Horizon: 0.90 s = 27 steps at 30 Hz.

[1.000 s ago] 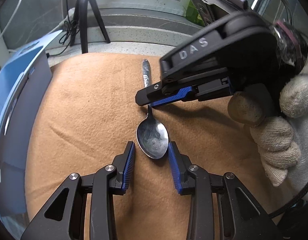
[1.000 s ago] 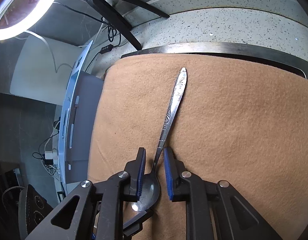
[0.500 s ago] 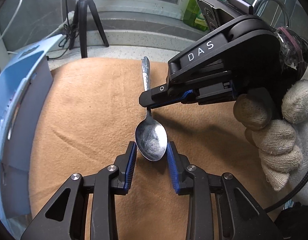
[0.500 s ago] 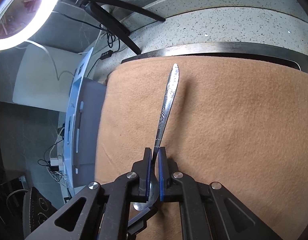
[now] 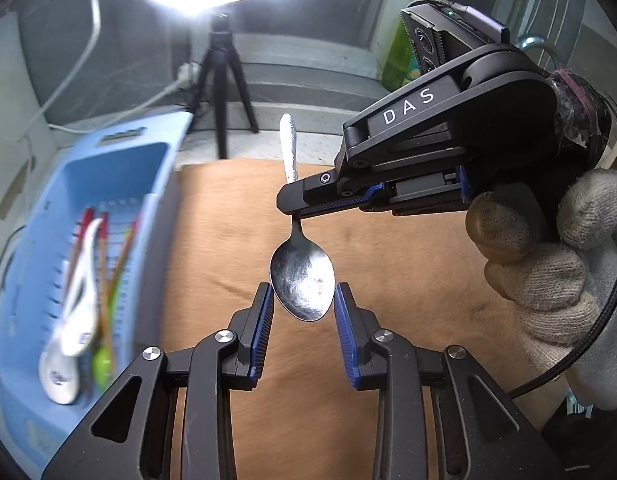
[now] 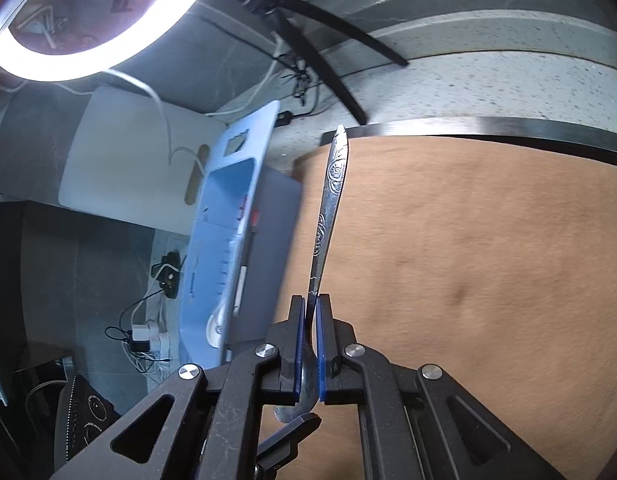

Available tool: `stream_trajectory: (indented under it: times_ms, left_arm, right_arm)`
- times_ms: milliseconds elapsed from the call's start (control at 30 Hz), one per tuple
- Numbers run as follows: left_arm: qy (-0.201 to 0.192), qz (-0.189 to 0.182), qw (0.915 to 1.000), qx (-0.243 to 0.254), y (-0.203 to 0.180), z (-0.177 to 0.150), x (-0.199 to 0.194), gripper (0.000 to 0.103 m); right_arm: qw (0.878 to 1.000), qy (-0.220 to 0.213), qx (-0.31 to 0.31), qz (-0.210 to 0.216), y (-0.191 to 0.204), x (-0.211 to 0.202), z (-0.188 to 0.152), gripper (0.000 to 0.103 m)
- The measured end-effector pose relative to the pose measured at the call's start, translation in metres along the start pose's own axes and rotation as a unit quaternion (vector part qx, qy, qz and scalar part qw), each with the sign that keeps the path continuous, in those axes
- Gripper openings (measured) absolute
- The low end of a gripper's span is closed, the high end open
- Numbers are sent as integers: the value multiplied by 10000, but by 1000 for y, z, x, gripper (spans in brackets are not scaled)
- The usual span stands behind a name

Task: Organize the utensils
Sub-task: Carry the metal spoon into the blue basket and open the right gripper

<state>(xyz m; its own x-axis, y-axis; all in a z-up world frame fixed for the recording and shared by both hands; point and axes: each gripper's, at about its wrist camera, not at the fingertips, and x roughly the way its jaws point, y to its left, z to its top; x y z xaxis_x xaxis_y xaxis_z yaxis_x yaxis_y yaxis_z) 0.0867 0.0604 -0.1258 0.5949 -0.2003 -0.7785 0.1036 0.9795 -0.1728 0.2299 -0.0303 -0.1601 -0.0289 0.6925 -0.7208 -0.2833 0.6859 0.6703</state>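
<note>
- Left wrist view: the spoon (image 5: 301,284) hangs in the air above the tan cloth (image 5: 388,264), bowl toward this camera and handle rising away toward the back of the counter.
- The right gripper (image 5: 296,210), held by a gloved hand (image 5: 548,256), is clenched on the spoon's neck just above the bowl; its jaws come in from the right, across the spoon's length.
- The left gripper (image 5: 302,312) has its jaws partly apart with the bowl lying between the blue pads (image 5: 264,320). The left pad appears to touch the bowl's rim, the right one less surely; I cannot tell whether this is a true grip, so I take the right hand to be carrying the load.
- Right wrist view: the right gripper (image 6: 311,344) pinches the thin stem edge-on, and the patterned handle (image 6: 332,200) points straight ahead and up, with its tip over the far edge of the cloth.
- The blue basket (image 5: 108,184), already holding other utensils (image 5: 84,280), sits just off the left edge of the cloth, so it lies to the left of both grippers and nearer the left hand.
- Judgement: the coming move is sideways to the left, and the spoon's length already runs roughly parallel to the basket's long side, so little turning should be needed.
</note>
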Motion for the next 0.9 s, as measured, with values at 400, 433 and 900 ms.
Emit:
stream_trajectory:
  times_ms: [400,433,900]
  left_arm:
    - [-13,201,9995,-239,74,-19,-39,29]
    - [-8,207,9994,-264,78,-22,-41,29]
    - [163,324,9979,-536,125,-40,-49,29]
  right_arm:
    - [9994,156,-271,132,73,60,-14,5]
    - [9993,180,-294,124,78,65,-15,5]
    - [9973,454,-566,-61,117,109,-33,6]
